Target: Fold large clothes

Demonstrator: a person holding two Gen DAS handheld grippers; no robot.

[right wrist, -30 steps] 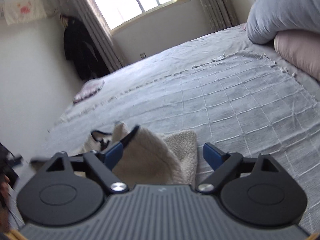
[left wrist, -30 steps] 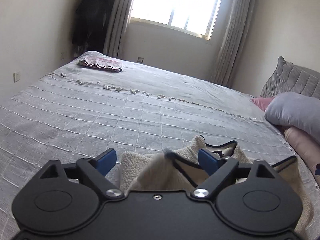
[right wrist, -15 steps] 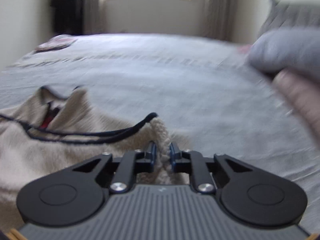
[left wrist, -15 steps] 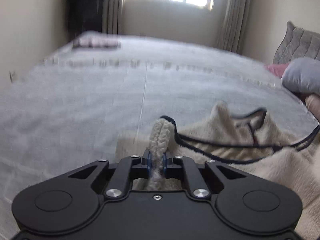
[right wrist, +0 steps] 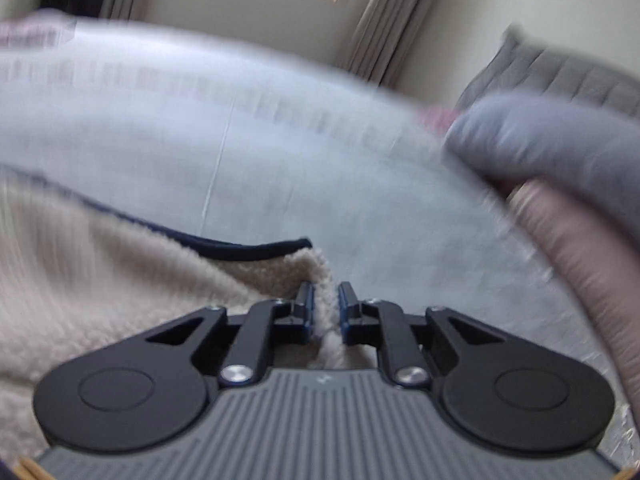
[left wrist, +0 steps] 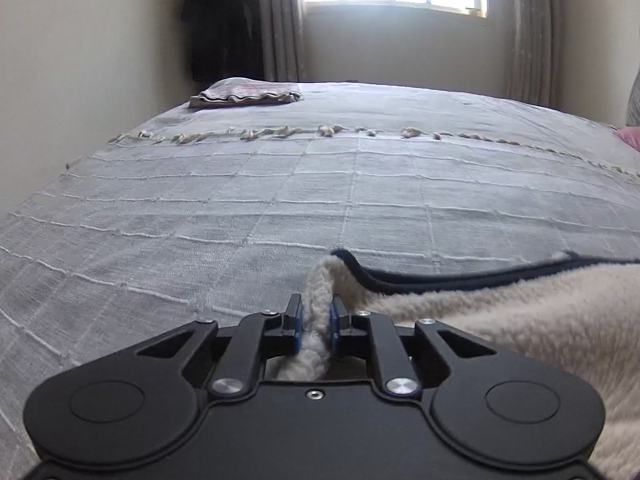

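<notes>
Left wrist view shows the left gripper (left wrist: 316, 322) with its jaws closed on a bunched corner of the cream fleece garment (left wrist: 520, 320), the blue pads pinching a fat roll of pile that sticks out past the tips. From between the jaws the garment runs off to the right, its dark binding (left wrist: 440, 276) lying along the far edge, low over the grey bed cover (left wrist: 240, 208). The right gripper (right wrist: 325, 312) is likewise clamped on fleece: a thinner fold sits between its jaws, and the rest of the garment (right wrist: 100, 272) spreads away to the left of them. That view is smeared, so how deep the bite goes I cannot say.

So both corners are held and the cloth hangs between the two hands. To my eye the step is laying it out flat ahead of a fold. Doing it well means keeping both pairs of jaws level with each other and pulling gently apart, so the bound edge goes straight rather than sagging. Lower the far edge onto the bed first, then draw back. The right side's thinner pinch looks the likelier to slip. Ahead of the right jaws, to the right, lie pillows (right wrist: 560, 152); the folded cloth (left wrist: 246, 94) far beyond the left jaws is well clear.
</notes>
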